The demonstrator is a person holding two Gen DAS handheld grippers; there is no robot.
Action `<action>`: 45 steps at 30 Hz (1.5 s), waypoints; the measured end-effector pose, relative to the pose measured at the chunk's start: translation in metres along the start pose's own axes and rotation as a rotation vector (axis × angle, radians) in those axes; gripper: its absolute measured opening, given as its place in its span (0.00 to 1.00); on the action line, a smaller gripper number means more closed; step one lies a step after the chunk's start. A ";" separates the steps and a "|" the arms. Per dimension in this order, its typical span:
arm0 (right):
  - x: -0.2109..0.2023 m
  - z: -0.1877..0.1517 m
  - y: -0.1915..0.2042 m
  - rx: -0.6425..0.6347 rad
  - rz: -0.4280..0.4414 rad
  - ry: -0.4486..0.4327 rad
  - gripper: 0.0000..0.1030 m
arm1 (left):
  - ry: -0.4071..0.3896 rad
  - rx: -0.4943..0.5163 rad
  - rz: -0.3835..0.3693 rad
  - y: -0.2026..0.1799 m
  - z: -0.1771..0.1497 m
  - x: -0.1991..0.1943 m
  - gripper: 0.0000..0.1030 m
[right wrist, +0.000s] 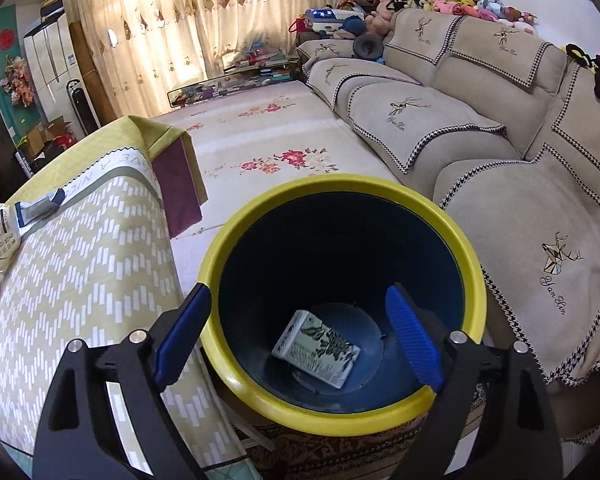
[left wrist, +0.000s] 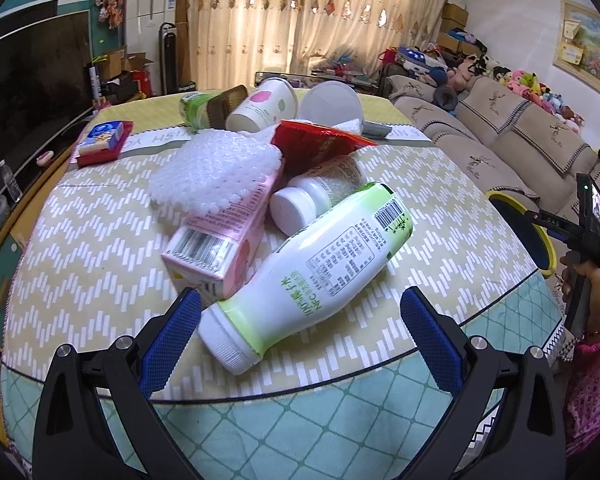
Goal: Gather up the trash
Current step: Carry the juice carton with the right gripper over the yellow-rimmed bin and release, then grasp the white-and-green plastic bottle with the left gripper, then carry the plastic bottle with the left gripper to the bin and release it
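The left gripper [left wrist: 300, 320] hangs spread wide over the green-labelled bottle [left wrist: 304, 276] lying on the table [left wrist: 80, 264]; best to close across its neck, squarely. The right gripper [right wrist: 298, 340], parted and empty, hovers above the yellow-rimmed bin [right wrist: 474, 280], one carton [right wrist: 316, 348] inside.

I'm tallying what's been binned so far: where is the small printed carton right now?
In the right wrist view, the carton lies alone on the floor of the yellow-rimmed bin, below the open right gripper.

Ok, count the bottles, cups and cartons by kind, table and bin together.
Bottles: 3
Cups: 2
Cartons: 2, one on the table, one in the bin
Total: 7
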State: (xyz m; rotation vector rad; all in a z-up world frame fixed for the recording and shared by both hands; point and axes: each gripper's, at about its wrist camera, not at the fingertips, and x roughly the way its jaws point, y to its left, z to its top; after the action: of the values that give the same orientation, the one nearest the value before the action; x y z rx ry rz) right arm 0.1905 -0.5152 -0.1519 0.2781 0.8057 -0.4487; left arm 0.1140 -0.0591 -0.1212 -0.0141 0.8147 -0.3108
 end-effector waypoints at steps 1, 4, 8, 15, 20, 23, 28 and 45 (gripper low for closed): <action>0.000 0.000 0.001 -0.001 0.002 0.001 0.82 | 0.000 0.004 -0.001 -0.001 0.000 0.001 0.95; 0.002 -0.001 0.001 0.000 0.007 0.005 0.82 | 0.015 0.016 -0.037 -0.006 0.002 0.004 0.95; 0.004 -0.002 -0.001 0.007 0.012 0.012 0.82 | 0.049 0.026 -0.139 -0.019 0.005 0.008 0.95; 0.005 -0.005 -0.004 0.012 0.017 0.017 0.83 | 0.076 0.098 -0.142 -0.045 0.017 0.017 0.95; 0.005 -0.005 -0.008 0.020 0.018 0.018 0.83 | 0.106 0.171 -0.128 -0.056 0.032 0.029 0.90; 0.006 -0.006 -0.011 0.024 0.018 0.021 0.83 | 0.154 0.190 -0.126 -0.057 0.038 0.044 0.82; 0.007 -0.006 -0.016 0.026 0.017 0.029 0.83 | 0.201 0.206 -0.130 -0.053 0.044 0.059 0.68; 0.014 -0.009 -0.023 0.031 0.035 0.047 0.83 | 0.285 0.385 -0.150 -0.084 0.059 0.082 0.58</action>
State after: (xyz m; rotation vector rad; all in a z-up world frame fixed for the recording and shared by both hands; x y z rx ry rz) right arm 0.1821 -0.5350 -0.1696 0.3318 0.8392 -0.4235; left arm 0.1864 -0.1685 -0.1283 0.3368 1.0265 -0.6178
